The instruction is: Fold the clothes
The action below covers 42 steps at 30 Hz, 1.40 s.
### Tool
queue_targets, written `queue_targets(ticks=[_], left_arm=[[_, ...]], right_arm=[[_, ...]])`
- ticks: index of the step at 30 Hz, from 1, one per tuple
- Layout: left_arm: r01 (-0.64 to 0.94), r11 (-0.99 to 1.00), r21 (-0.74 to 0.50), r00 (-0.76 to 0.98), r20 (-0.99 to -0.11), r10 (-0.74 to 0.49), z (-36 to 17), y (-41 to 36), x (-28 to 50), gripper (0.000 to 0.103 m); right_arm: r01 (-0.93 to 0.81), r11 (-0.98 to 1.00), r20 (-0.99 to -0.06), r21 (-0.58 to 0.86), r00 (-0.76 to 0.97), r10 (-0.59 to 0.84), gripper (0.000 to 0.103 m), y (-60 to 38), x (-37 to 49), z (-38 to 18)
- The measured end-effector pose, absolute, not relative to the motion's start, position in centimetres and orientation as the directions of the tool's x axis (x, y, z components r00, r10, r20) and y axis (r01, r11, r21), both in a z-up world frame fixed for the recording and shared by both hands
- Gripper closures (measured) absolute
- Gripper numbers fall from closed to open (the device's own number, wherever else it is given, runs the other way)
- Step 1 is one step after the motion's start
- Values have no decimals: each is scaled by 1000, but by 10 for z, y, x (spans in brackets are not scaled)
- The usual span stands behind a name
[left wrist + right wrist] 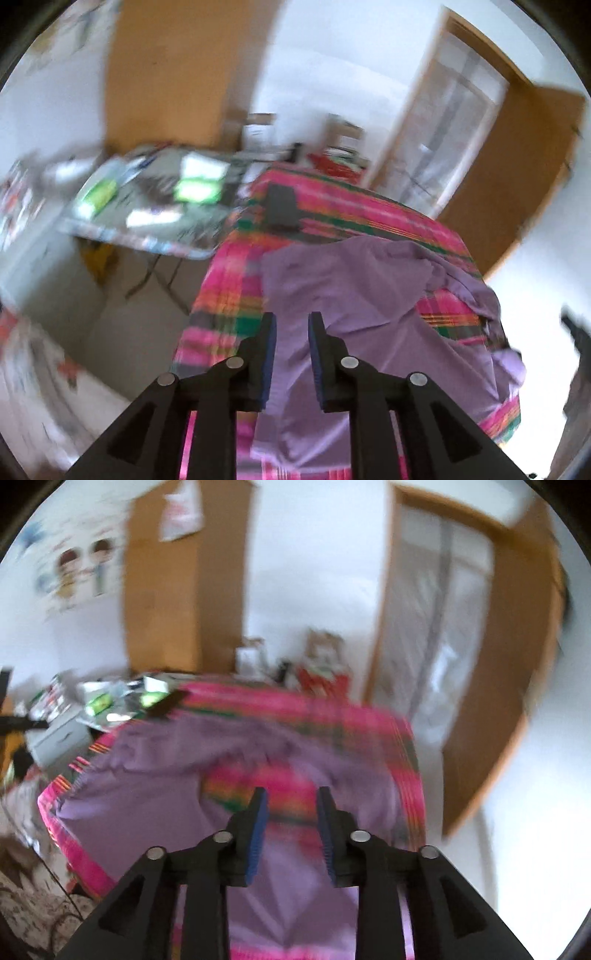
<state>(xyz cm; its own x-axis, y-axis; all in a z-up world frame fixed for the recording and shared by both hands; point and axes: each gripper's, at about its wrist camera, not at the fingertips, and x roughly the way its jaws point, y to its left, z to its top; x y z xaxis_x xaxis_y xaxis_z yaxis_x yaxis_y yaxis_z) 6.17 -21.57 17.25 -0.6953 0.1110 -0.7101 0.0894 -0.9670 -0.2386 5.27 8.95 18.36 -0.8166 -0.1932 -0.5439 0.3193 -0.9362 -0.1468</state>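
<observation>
A lilac garment (332,295) lies spread and rumpled on a table covered with a pink, green and orange plaid cloth (229,291). My left gripper (291,321) is open and empty, held above the garment's left part. In the right wrist view the same garment (147,794) lies across the plaid cloth (295,701), with a patch of cloth showing through its middle. My right gripper (291,797) is open and empty above that patch. Both views are motion-blurred.
A dark flat object (282,206) lies on the plaid cloth at the far side. A cluttered grey table (155,199) stands to the left. A wooden door (517,177) and doorway are at the right. Boxes and red items (325,672) stand beyond the table.
</observation>
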Motion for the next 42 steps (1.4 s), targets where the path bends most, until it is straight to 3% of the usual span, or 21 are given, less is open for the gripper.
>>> queue_targets(ticks=[5,11,13,16,22,25,29,42], left_arm=[[31,-993,-113,-674,-736,62,197,-204,-4,85],[-42,-999,-6,-675,-737,32,210,-198,-72,83],[-79,-997,-18,-646,-761,65,196,-197,-91,77],[-124,-992,-35,-582,-807,101,163,-194,-119,76],[-176,-982,-72,-443,-885,144,90,-195,-166,76],[-200,-977,-68,-402,-904,146,65,-197,-178,76],[-271,-955,-118,-372,-903,217,50,-201,-184,68],[-328,-933,-149,-305,-918,254,22,-198,-189,67]], right_arm=[[452,-861,-511,-231,-810,-288,73,29,-11,221],[566,-792,-568,-229,-738,-364,73,-37,-111,226],[631,-758,-619,-162,-664,-421,73,-53,-142,215],[700,-711,-691,-64,-546,-474,73,-78,-184,181],[767,-640,-791,-46,-419,-445,65,-124,-242,103],[795,-607,-804,-19,-373,-464,64,-136,-259,80],[836,-543,-818,72,-262,-512,53,-146,-281,56],[875,-467,-858,123,-143,-494,54,-174,-303,11]])
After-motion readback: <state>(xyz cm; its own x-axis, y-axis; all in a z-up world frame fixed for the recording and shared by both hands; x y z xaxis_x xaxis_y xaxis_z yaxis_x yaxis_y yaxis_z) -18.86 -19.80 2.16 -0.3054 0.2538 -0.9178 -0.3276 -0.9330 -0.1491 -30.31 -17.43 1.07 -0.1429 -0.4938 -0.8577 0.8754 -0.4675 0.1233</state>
